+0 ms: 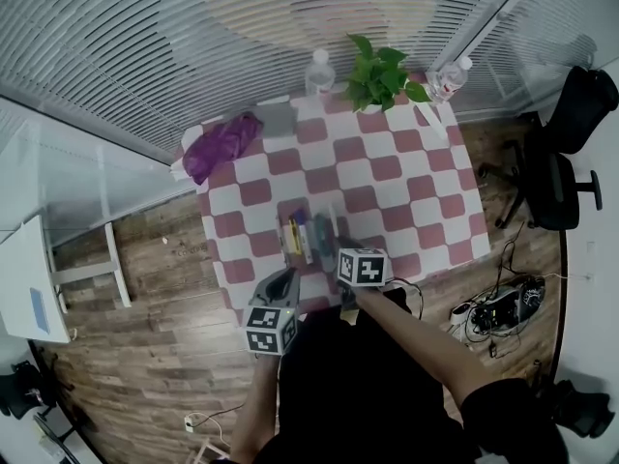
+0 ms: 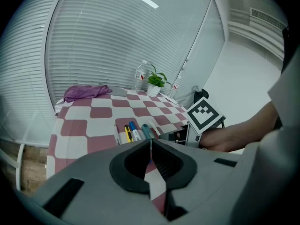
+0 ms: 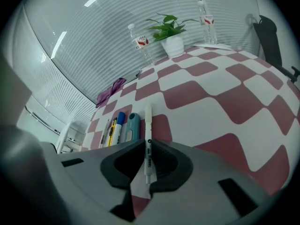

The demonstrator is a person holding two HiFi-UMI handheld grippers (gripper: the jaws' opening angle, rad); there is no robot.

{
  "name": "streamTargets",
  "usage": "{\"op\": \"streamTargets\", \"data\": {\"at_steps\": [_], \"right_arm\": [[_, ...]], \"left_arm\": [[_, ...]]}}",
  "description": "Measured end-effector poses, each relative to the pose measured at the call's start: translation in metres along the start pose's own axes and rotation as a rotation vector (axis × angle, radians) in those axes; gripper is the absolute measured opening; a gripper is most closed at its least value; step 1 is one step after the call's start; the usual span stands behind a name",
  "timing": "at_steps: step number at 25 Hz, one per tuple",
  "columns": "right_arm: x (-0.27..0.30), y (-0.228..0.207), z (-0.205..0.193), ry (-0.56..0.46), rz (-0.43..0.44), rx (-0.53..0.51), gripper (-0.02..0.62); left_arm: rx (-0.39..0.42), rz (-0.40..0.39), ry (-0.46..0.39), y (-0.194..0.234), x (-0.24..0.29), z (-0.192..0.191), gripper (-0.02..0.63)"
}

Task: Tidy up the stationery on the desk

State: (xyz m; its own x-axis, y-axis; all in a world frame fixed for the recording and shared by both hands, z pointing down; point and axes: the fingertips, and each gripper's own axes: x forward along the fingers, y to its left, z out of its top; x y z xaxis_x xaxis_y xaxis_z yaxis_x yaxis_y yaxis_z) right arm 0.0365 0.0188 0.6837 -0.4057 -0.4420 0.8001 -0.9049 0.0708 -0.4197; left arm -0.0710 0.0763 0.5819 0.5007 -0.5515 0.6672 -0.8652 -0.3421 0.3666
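your right tool grips a white pen at the near edge of the bench, just beside the other pens. your left tool is closed on nothing.

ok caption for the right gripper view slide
Right claw gripping a white pen beside a row of markers on the checked table.

Your left gripper and right gripper at the near edge of the table, pens lined up just beyond, plant, cloth farther.
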Motion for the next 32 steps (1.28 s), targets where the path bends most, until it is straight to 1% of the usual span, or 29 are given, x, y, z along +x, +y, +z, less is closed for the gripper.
{"op": "streamTargets", "data": {"at_steps": [5, 12, 18, 20, 24, 28, 32], "right_arm": [[-0.003, 0.001, 0.003, 0.009, 0.008, 0.012, 0.074], [-0.007, -0.002, 0.001, 0.019, -0.001, -0.020, 0.087], [-0.017, -0.004, -0.004, 0.005, 0.015, -0.073, 0.089], [-0.024, -0.003, -0.001, -0.003, 0.023, -0.110, 0.089], [-0.043, 0.002, 0.008, -0.009, 0.041, -0.228, 0.077], [-0.068, 0.007, 0.028, -0.080, 0.051, -0.334, 0.045], [-0.093, 0.015, 0.042, -0.144, 0.056, -0.442, 0.025]], "left_arm": [[-0.003, 0.007, 0.002, 0.001, -0.002, -0.001, 0.037], [-0.004, 0.010, -0.008, -0.001, -0.001, 0.001, 0.037], [0.002, 0.005, -0.015, -0.003, -0.001, 0.004, 0.037], [0.009, 0.001, -0.015, -0.004, -0.001, 0.006, 0.037], [0.027, -0.003, -0.028, -0.007, -0.002, 0.013, 0.037], [0.047, -0.003, -0.053, -0.007, -0.006, 0.027, 0.037], [0.046, 0.013, -0.092, -0.002, -0.015, 0.043, 0.037]]}}
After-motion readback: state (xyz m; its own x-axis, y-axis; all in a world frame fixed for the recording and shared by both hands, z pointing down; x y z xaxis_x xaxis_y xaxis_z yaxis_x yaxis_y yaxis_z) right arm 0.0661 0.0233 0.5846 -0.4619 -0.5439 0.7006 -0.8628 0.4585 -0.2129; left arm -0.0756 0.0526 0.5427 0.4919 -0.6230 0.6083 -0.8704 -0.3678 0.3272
